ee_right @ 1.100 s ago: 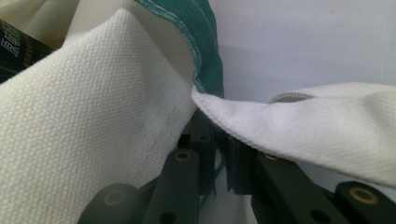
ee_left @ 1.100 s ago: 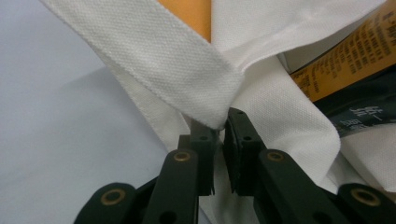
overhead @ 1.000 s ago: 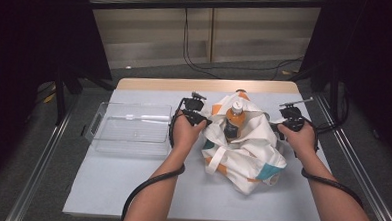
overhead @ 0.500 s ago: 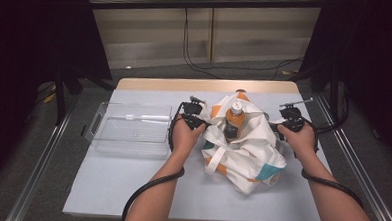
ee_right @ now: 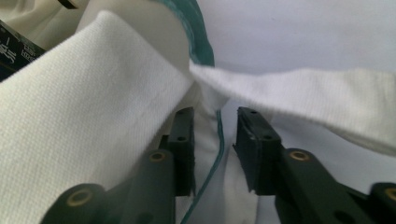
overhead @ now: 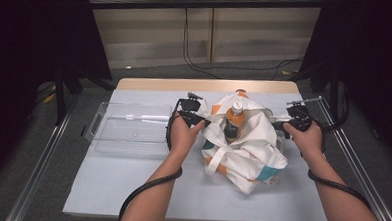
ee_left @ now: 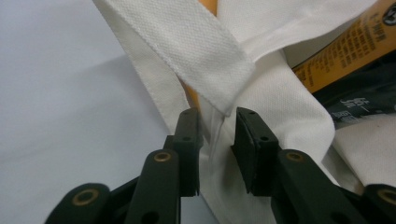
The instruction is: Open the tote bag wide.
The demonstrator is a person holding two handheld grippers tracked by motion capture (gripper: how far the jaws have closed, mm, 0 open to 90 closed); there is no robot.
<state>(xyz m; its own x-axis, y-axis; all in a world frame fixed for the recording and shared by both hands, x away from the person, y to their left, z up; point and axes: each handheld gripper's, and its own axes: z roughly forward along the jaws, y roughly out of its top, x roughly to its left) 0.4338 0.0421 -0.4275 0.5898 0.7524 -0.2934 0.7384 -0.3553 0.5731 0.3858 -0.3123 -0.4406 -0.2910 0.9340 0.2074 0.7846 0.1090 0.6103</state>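
A white canvas tote bag (overhead: 245,145) lies slumped near the middle of the pale surface (overhead: 131,182), its mouth turned toward the far edge, as a person works at it from both flanks with hand-held tools. An orange-labelled bottle (overhead: 233,119) stands in the bag's opening, hemmed in by folds of cloth and a loose strap (ee_left: 205,56). The left gripper (overhead: 199,119) sits at the bag's left rim; in the left gripper view its jaws have just been opening and now stand slightly apart, with the bag's seamed edge running up between them, the cloth lying against the left pad and clear of the right one. The right gripper (overhead: 282,128) sits at the bag's right rim; in the right gripper view its jaws have likewise just been opening and stand slightly apart, a teal-stitched fold of the bag (ee_right: 212,158) passing between them with no firm pinch apparent. The strap crosses just beyond each gripper's tips and screens much of the bag's interior from both gripper views. Left of the bag, well apart from it, rests a clear plastic tray (overhead: 100,131) with a slim white object (overhead: 143,117) lying inside. Cables (overhead: 187,35) hang down the slatted wall beyond the bag.
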